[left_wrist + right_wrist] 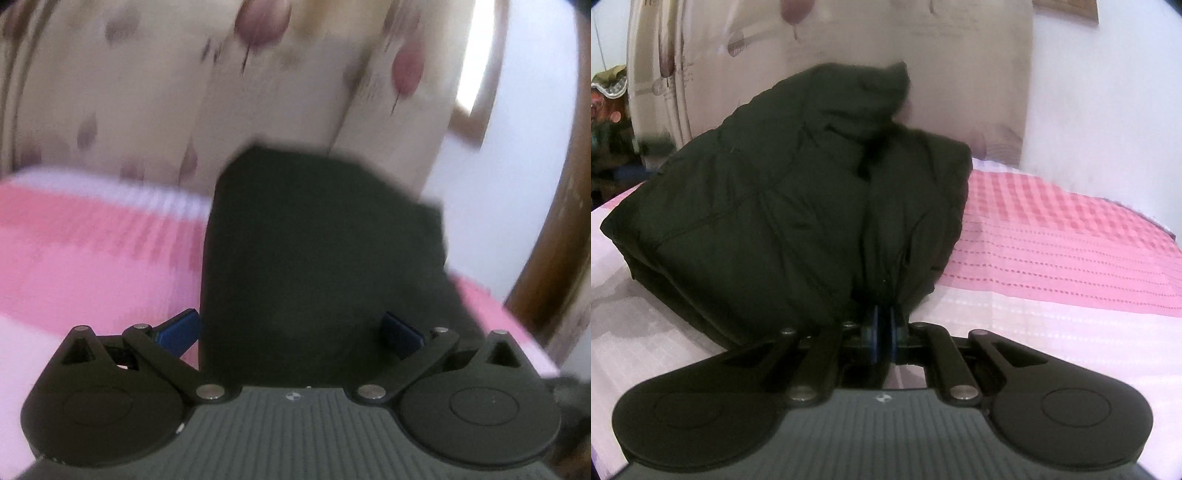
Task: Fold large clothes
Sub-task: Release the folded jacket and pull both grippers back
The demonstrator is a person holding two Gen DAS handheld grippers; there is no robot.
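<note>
Presently catalogued: one large black padded garment point(783, 206), quilted with stitched seams, lying in a bulky, partly folded heap on a pink-and-white checked woven bedspread point(1052, 236). Its bulk sits left of centre in the right wrist view, with a collar or hood end raised at the back against a cream curtain printed with mauve leaf shapes point(960, 74).

Right gripper point(882, 332): black linkage arms drawn together, blue pads nearly meeting, pinched on a gathered fold at the near edge of the black garment. It points forward and somewhat down toward the bed, its body low over the white band of the bedspread.

Left gripper point(291, 332): blue fingers point(181, 328) spread wide, one at each side of a flat black panel of the garment point(314, 240) that fills the gap between them. Whether the pads press on the cloth cannot be told; the view is blurred. It also tilts downward.

Background: white wall point(1108, 92); brown wooden frame point(554, 240) at the right edge.
</note>
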